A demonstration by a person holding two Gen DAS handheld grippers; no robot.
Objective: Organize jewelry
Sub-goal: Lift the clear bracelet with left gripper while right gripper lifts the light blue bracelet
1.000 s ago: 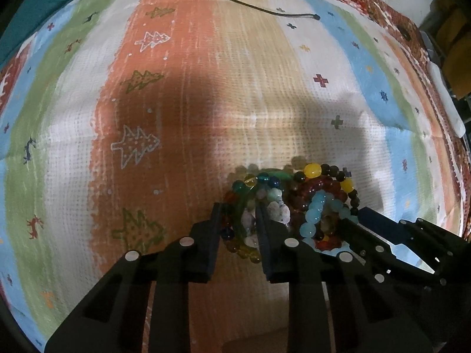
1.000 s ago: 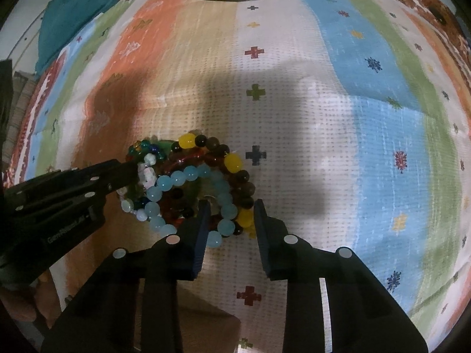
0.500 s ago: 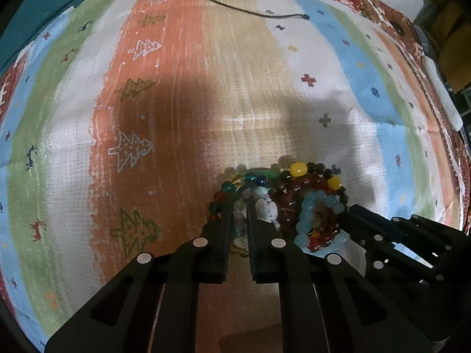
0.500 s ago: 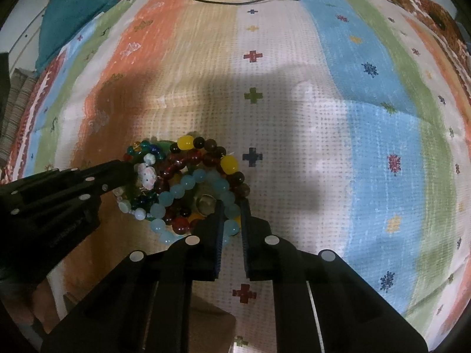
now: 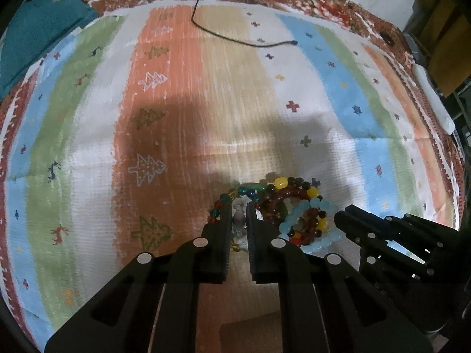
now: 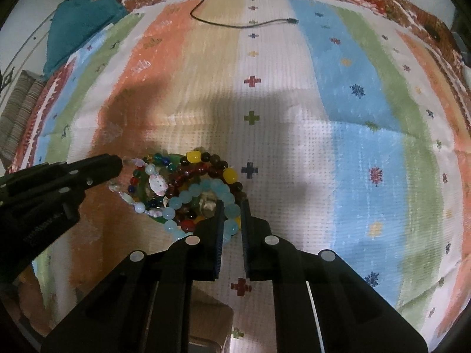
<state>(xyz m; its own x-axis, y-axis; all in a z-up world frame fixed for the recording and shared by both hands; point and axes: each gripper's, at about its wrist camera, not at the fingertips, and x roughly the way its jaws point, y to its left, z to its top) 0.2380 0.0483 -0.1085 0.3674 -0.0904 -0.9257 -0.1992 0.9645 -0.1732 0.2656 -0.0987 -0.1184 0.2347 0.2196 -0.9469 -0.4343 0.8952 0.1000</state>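
A tangled heap of beaded bracelets (image 5: 282, 211) lies on a striped cloth (image 5: 241, 111) patterned with small crosses and fir trees, spread over a surface that cannot be identified from these views. The left gripper (image 5: 237, 214) reaches into the left side of the heap with its jaws drawn nearly together, pinching a pale bracelet of clear and whitish beads (image 5: 239, 220) that shows in the narrow slot between them; multicoloured small beads (image 5: 217, 206) curve just outside its left finger. The right gripper (image 6: 232, 209) comes in at the near right edge of the heap, jaws likewise clenched, gripping the light blue bead bracelet (image 6: 206, 191), whose round beads run up between the fingers and arc across the pile. Beneath and around that strand sit a dark red bead bracelet (image 6: 191, 173) and a dark strand with large yellow beads (image 6: 194, 156), all overlapping so that their exact layering cannot be told. In the left wrist view the right gripper enters from the lower right, touching the blue beads; in the right wrist view the left gripper enters from the left, at the pale strand. A thin black cable (image 5: 235, 38) lies well apart at the far end of the cloth, and a teal fabric item (image 6: 82, 20) sits at the far left corner.
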